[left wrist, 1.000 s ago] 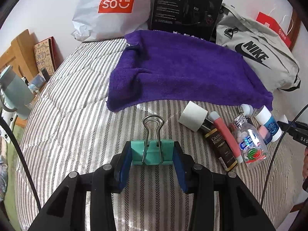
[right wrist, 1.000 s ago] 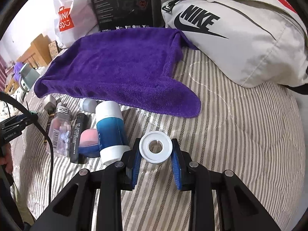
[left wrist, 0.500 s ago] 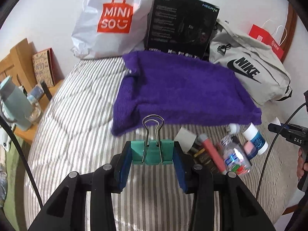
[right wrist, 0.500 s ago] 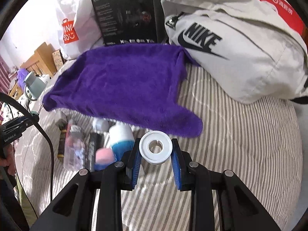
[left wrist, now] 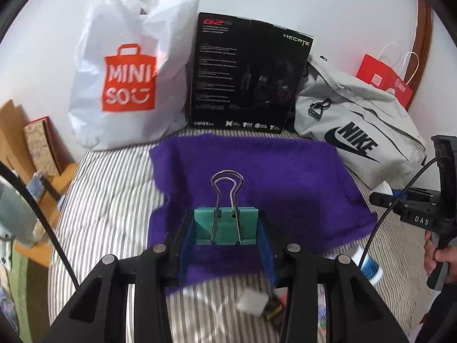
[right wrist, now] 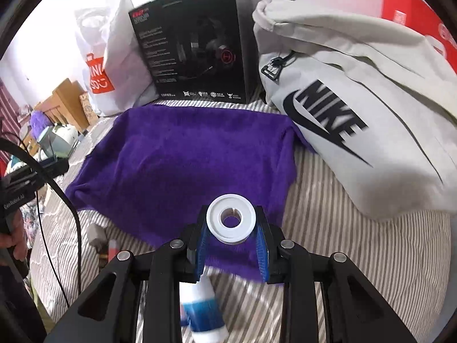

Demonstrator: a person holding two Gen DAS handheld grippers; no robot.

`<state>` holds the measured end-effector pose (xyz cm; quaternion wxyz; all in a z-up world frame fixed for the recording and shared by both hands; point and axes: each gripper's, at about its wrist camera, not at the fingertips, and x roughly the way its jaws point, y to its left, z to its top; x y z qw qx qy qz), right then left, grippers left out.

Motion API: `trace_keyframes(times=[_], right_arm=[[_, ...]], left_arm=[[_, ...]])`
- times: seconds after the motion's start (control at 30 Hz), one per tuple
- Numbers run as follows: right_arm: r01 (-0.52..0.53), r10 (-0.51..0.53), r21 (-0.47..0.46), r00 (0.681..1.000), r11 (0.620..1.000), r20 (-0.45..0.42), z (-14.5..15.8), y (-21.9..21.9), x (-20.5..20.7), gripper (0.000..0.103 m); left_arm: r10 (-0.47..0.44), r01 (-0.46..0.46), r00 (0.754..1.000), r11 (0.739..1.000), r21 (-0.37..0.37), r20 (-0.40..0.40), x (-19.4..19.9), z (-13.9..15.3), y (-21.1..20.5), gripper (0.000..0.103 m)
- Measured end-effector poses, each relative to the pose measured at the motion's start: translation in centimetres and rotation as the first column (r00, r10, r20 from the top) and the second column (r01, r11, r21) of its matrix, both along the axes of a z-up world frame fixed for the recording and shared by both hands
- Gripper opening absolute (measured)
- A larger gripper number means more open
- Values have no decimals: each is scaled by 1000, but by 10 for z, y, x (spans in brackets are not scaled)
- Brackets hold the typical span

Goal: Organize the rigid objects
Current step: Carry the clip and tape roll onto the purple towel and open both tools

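Observation:
My left gripper (left wrist: 227,225) is shut on a teal binder clip (left wrist: 225,224) with its wire handle pointing up, held above the near edge of the purple towel (left wrist: 257,177). In the right wrist view my right gripper (right wrist: 231,227) is shut on a white tape roll (right wrist: 230,218), also over the towel's (right wrist: 185,160) near edge. Below the grippers lie a white and blue bottle (right wrist: 204,317), seen again as the bottle (left wrist: 368,265) in the left view, and a blurred white block (left wrist: 252,304) beside a dark tube (left wrist: 272,310).
A white Miniso bag (left wrist: 128,80), a black headset box (left wrist: 245,77), a grey Nike bag (left wrist: 360,131) and a red paper bag (left wrist: 382,80) line the wall behind the towel. A wooden bedside shelf (left wrist: 37,165) stands left of the striped bed (left wrist: 108,200).
Both grippers have risen and moved forward with their objects, from over the pile of small items to above the towel's near edge. The pile now lies under and behind them.

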<state>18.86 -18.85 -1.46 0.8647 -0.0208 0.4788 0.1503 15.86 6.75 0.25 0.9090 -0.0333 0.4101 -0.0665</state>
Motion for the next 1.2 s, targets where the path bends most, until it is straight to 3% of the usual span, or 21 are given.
trace_keyframes(times=[0.6,1.1,1.2], right_arm=[[-71,67,-47,995,996,-78,-43,42,100,29],[-86,74,-126,993,988,-92,-69,53,125,30],[-97,86,-121,992,988,-90,-71,53,122,42]], left_arm=[[-43,45,992,999,12,-122,121,-52,-15,39],[-38,61,976,993,98,-217,149,-86,-21,39],[-44,73,974,989,125,-220,148,-87,-26,39]])
